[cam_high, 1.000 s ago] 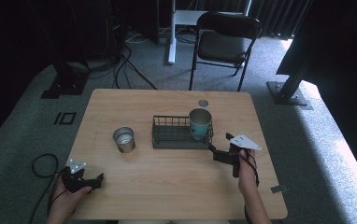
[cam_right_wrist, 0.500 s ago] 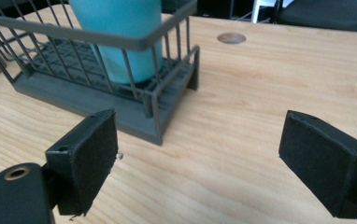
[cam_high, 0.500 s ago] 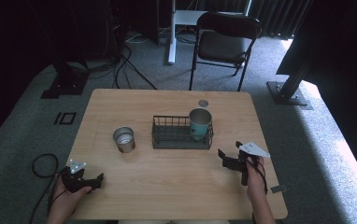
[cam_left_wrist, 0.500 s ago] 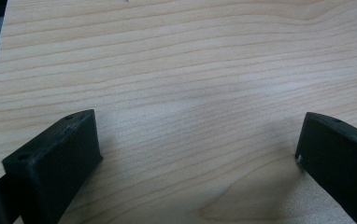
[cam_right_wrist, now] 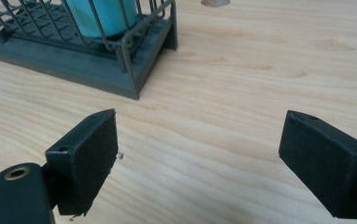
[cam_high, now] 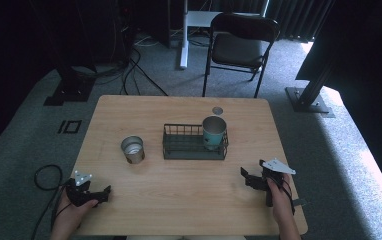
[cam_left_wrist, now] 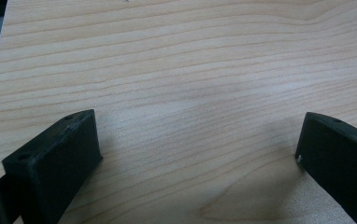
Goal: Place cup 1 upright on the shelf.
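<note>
A person sits at a wooden table (cam_high: pixel 179 200) with a two-jaw gripper in each hand, both tools resting low near the table's front edge. The right gripper (cam_high: pixel 249 178) has its jaws spread wide with nothing between them, and the right gripper view looks past them to the near corner of a dark wire basket (cam_right_wrist: pixel 74 51) just ahead and to their left. A teal cup (cam_high: pixel 213 132) stands upright inside the basket's right end. The left gripper (cam_high: pixel 104 192), its jaws likewise spread and empty over bare wood, lies at the front left corner. An upright metal cup (cam_high: pixel 132 149) stands on the table just left of the basket, ahead and to the right of that gripper, and well apart from it. The left hand appears the nearer one for the metal cup, which would have to travel rightward to reach the basket's free left end.
</note>
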Available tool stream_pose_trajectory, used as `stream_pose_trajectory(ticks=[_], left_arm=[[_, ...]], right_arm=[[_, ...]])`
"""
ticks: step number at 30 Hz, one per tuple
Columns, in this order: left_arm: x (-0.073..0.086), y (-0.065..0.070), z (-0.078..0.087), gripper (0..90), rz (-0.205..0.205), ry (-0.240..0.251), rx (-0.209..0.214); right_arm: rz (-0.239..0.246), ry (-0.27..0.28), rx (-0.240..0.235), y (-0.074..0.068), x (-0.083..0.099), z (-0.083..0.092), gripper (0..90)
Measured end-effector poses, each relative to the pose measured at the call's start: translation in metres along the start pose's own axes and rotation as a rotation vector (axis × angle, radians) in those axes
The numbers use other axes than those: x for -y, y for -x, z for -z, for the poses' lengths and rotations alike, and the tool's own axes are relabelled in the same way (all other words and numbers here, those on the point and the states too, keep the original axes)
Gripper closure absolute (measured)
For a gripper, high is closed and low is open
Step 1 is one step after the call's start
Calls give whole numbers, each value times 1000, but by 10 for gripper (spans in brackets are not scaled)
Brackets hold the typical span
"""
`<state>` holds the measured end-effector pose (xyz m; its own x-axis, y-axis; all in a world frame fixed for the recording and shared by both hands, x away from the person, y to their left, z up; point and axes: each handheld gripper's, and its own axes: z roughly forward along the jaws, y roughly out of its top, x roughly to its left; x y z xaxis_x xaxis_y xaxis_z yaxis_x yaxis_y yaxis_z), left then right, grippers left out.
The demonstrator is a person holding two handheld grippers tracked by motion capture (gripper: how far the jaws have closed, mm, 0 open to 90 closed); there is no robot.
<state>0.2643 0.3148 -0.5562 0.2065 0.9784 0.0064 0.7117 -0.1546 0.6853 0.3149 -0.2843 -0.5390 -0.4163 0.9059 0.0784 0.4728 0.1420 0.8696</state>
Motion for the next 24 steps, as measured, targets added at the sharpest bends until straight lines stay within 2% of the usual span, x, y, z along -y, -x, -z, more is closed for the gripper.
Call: stream_pose_trajectory(ticks=[11, 17, 21, 24], left_arm=[[0, 0, 0, 4, -2, -1, 0], [0, 0, 0, 4, -2, -1, 0], [0, 0, 0, 4, -2, -1, 0], [0, 0, 0, 4, -2, -1, 0]], right_arm=[[74, -106, -94, 8, 17, 9, 115], [74, -129, -89, 13, 21, 13, 115], [83, -148, -105, 15, 23, 17, 115], [100, -169, -100, 17, 27, 19, 115]])
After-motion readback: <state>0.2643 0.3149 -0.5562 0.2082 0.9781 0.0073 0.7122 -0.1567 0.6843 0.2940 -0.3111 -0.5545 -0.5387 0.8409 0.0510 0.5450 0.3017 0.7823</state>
